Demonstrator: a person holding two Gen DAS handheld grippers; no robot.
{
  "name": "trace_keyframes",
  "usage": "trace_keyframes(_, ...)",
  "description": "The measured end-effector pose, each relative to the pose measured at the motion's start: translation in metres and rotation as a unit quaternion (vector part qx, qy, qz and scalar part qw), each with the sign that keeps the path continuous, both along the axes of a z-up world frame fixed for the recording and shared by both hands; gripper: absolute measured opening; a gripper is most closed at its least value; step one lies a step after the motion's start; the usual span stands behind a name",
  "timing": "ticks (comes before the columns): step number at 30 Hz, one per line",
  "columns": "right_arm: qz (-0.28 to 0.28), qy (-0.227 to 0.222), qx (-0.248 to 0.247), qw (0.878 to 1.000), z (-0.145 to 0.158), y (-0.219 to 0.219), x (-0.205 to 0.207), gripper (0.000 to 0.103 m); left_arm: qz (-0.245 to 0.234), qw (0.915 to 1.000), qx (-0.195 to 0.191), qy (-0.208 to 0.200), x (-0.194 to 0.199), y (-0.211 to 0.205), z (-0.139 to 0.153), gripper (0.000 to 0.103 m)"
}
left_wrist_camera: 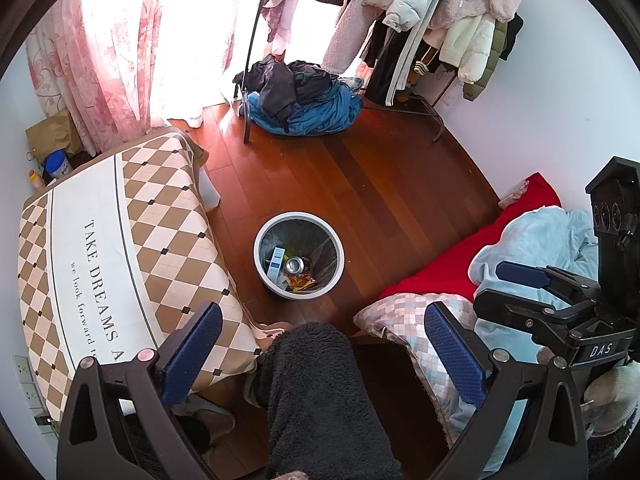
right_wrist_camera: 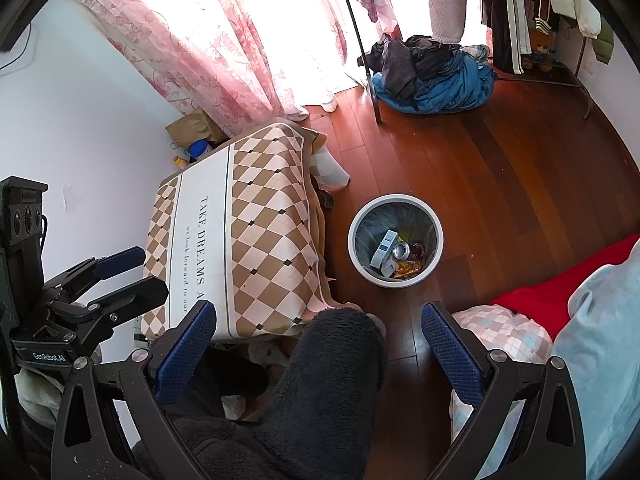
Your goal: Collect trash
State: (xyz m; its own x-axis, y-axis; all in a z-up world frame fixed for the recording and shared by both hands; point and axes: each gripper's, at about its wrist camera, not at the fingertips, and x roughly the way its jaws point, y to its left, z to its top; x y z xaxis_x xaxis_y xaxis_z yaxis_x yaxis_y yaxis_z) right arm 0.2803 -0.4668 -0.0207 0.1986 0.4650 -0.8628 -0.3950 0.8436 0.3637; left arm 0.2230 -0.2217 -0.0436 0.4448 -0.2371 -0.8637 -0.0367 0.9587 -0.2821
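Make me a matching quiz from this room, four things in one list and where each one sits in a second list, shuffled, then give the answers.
Things:
1. drink can
2. blue clothes pile
3. red blanket
4. paper bag

Places:
A. corner beside the pink curtain
B. inside the white bin
C. floor under the clothes rack
D. on the bed, next to the pale blue cover

Pairs: 1-B, 2-C, 3-D, 4-A

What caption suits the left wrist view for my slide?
Open left gripper above a knee, facing a white bin holding a can.
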Motion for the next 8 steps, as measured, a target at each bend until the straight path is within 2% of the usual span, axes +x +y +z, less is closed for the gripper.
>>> trace_keyframes(8,0.005,0.001,-0.003,1.0,0.0007,-0.0041,0.0025,0.103,0.003,1.0,-0.006,-0.006,-0.0025,-0.0028,0.0072,0.103)
